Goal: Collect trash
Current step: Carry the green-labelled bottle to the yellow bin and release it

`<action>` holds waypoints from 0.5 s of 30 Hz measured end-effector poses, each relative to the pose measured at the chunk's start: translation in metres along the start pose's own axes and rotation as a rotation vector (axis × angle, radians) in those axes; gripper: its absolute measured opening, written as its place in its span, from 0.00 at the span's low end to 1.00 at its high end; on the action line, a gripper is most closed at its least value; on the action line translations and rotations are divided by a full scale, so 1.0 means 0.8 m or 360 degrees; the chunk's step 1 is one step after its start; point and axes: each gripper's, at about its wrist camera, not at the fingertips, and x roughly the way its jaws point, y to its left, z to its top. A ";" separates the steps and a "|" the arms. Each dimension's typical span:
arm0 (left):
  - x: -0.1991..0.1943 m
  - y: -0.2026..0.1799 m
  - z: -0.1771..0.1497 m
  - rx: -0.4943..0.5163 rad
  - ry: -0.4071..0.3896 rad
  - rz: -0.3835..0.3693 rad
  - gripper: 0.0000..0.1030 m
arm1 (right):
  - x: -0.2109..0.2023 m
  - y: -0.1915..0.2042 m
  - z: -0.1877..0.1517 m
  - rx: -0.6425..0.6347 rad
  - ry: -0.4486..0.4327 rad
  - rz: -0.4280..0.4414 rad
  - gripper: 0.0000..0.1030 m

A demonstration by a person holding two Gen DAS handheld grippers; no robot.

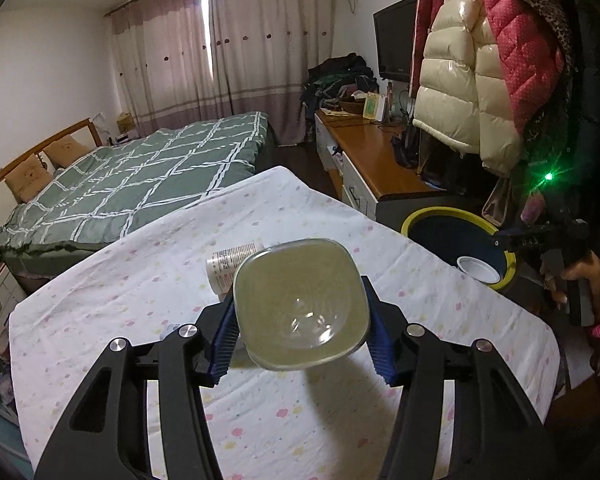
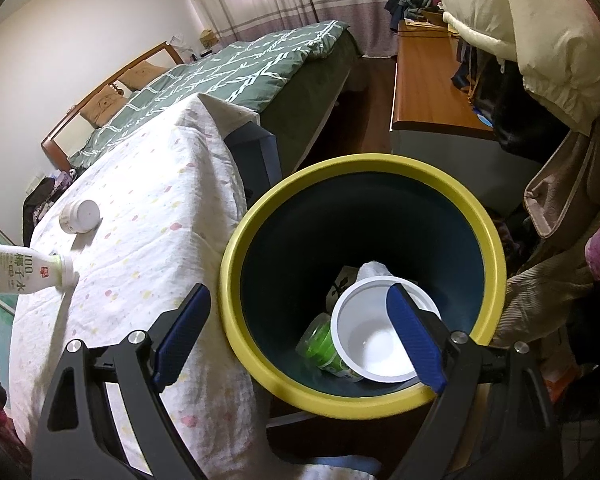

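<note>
The left tool (image 1: 302, 334) is clenched on a plastic bottle (image 1: 300, 304), its blue pads pressed against both sides, the square base facing the camera and lifted above the cloth-covered counter (image 1: 340, 216). No earlier view is given, so only the grip itself can be told. A small white bottle (image 2: 80, 216) lies on the counter, well apart from the bin (image 2: 364, 168). The bin stands just beside the counter's edge, holding a white cup (image 2: 376, 344) and a green container (image 2: 320, 340). The right tool (image 2: 300, 336) hangs over the bin's near rim, released, nothing between its pads.
</note>
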 end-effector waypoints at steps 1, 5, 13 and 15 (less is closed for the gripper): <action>-0.002 0.000 0.001 -0.0004 -0.0010 0.0000 0.53 | -0.001 -0.002 -0.001 0.0004 -0.0001 0.0001 0.82; -0.002 0.000 0.008 -0.0014 -0.0026 0.0002 0.51 | -0.001 -0.006 -0.003 0.0010 0.0002 0.0003 0.82; 0.000 -0.002 0.021 -0.0042 -0.0049 -0.0018 0.51 | -0.002 -0.015 -0.005 0.0023 0.0006 0.0002 0.82; -0.001 -0.005 0.026 -0.0040 -0.0056 -0.0028 0.51 | -0.004 -0.017 -0.006 0.0030 0.0003 0.0003 0.82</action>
